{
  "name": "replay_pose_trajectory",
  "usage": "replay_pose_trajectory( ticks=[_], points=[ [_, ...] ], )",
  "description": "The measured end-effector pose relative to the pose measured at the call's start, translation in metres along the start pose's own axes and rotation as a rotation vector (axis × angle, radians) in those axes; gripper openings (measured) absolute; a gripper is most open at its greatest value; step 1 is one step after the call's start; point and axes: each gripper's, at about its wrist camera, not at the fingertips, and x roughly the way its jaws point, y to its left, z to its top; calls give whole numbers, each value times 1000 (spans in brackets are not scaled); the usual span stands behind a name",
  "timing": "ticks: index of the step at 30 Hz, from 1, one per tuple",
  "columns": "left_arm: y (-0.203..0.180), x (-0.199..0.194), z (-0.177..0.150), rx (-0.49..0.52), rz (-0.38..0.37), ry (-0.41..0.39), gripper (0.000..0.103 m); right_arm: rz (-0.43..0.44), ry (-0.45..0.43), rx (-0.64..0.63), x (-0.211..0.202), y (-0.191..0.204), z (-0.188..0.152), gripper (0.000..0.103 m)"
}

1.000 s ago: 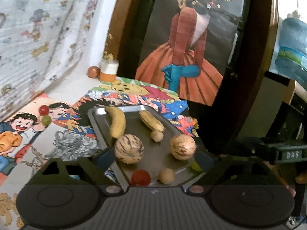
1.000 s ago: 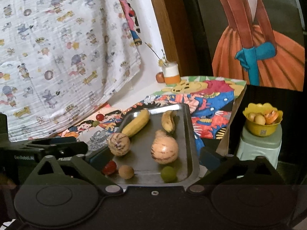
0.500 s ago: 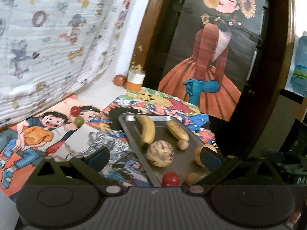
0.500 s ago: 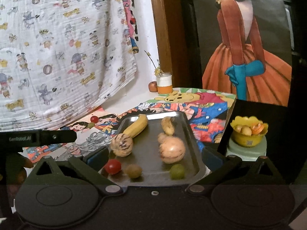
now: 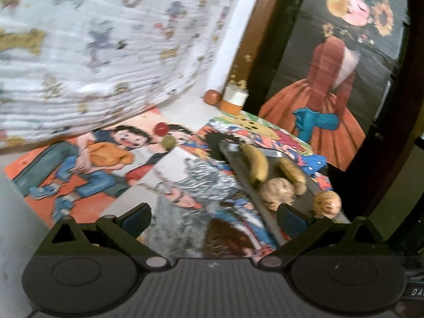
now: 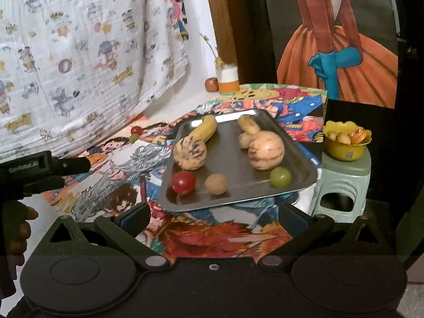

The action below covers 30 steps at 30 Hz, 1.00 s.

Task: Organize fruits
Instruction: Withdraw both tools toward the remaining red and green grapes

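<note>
Rectangular steel tray (image 6: 299,156), holding fruit, lay ahead of right gripper (image 6: 214,218), jaws apart, empty. Stray small red fruit (image 5: 161,128) and small green fruit (image 5: 169,141) sat on cartoon-print cloth (image 5: 111,164), forward-left; left gripper (image 5: 213,218), jaws apart, nearer.

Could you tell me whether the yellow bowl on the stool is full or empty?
Partly full: the yellow bowl on the stool holds several small yellowish fruits and something orange.
</note>
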Motion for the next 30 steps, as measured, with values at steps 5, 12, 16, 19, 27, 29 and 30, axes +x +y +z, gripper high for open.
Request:
replay_pose_trajectory(
  ticks=[5,12,16,19,27,29,30],
  points=[
    [27,-2,5,7,48,-4,103,19,32,-70,7,26,5,102],
    [69,2,25,10,121,-28,103,36,23,-247,18,61,41,102],
    [81,8,37,40,115,-33,103,40,54,-280,33,69,81,102],
    [83,17,46,60,95,-29,103,46,104,-267,52,70,117,102],
    [72,52,71,32,58,-14,103,144,171,-245,132,97,207,102],
    [68,64,77,4,61,-7,103,187,210,-266,162,109,219,102],
    [66,72,79,-14,68,1,103,202,231,-263,177,113,223,102]
  ],
)
